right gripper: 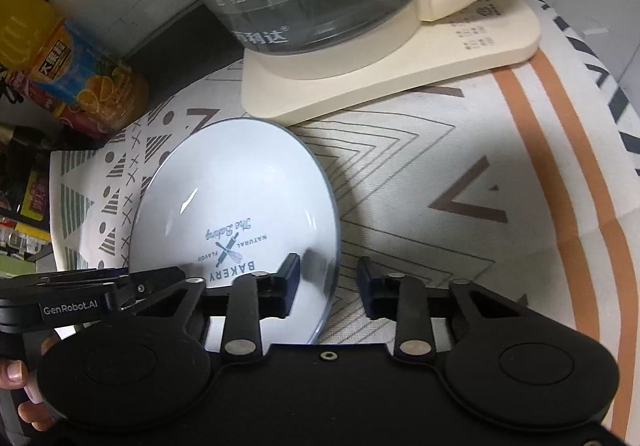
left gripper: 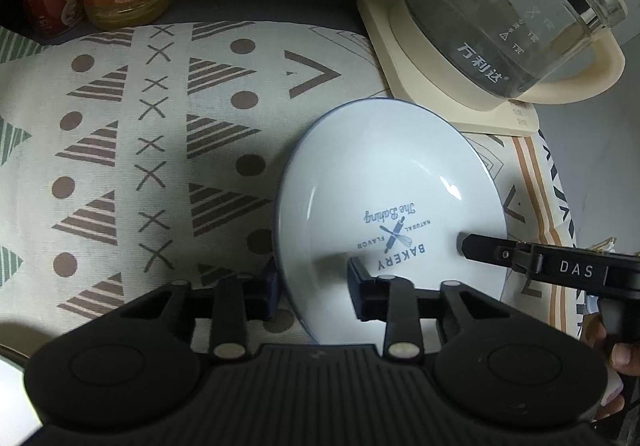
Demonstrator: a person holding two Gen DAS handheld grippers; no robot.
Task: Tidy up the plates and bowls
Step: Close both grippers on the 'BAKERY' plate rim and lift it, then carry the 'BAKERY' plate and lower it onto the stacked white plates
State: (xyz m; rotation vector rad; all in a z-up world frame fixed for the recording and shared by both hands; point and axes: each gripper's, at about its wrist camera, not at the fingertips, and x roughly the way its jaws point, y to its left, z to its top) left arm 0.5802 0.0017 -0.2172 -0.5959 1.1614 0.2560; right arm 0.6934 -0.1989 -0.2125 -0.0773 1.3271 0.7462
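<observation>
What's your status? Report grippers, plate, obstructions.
Left gripper open, straddling plate rim. Right gripper open, straddling opposite rim. Plate flat on tablecloth. Kettle close behind plate.

A single white plate [left gripper: 384, 181] with a thin dark-blue rim lies face up on the patterned cloth covering the tabletop, its shallow well printed in blue with "The Baking", "BAKERY", "NATURAL" and "FLAVOR" around a crossed rolling pin and whisk. The print reads upside down in both wrist views, and a small glint of light sits on the glaze above the lettering. The plate [right gripper: 240, 185] lies just in front of the cream kettle base, its far edge close to that base though contact cannot be told
</observation>
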